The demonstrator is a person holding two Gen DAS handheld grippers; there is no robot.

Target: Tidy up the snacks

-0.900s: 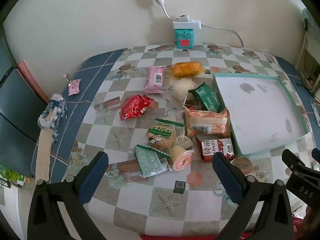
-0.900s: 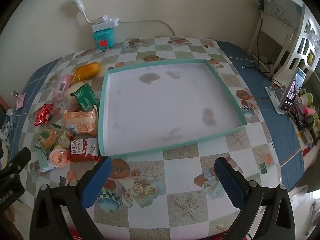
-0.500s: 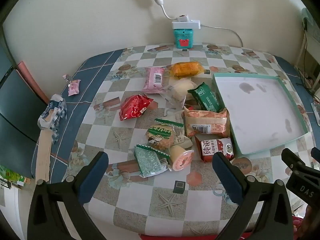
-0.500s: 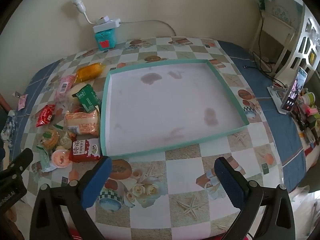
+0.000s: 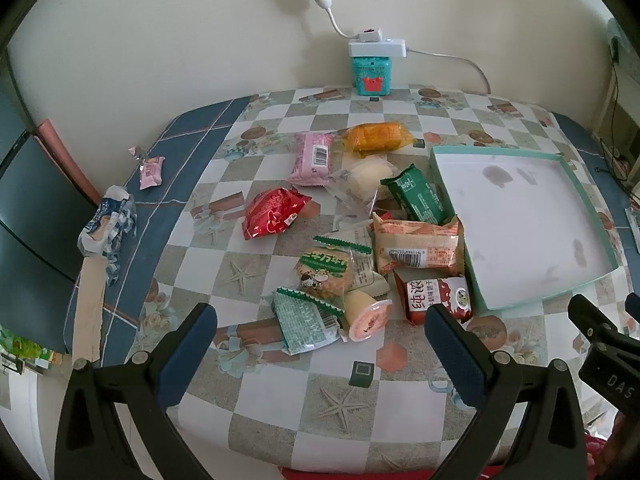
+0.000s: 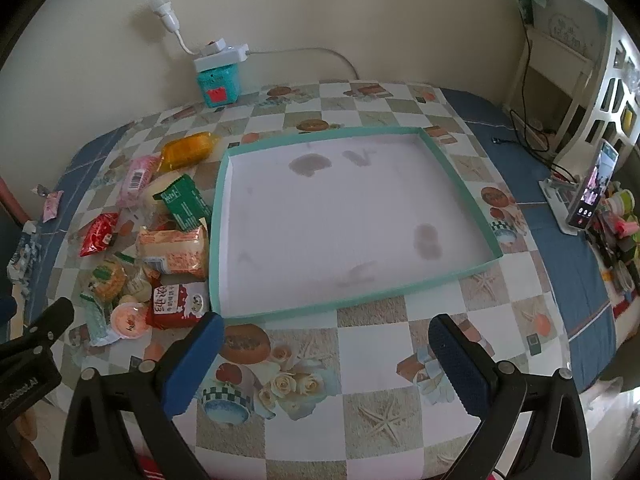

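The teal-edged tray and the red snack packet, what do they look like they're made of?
The tray looks like cardboard: thin folded teal walls and a matte white floor with dull stains. The red snack packet looks like glossy plastic or foil film: it is crinkled, catches highlights, and has crimped ends.

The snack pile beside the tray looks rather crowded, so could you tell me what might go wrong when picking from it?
The packets overlap: grabbing the biscuit packet could drag the jelly cup under it along. The jelly cup lies on its side and may roll. The red milk packet touches the tray, so a finger could catch on the tray's wall.
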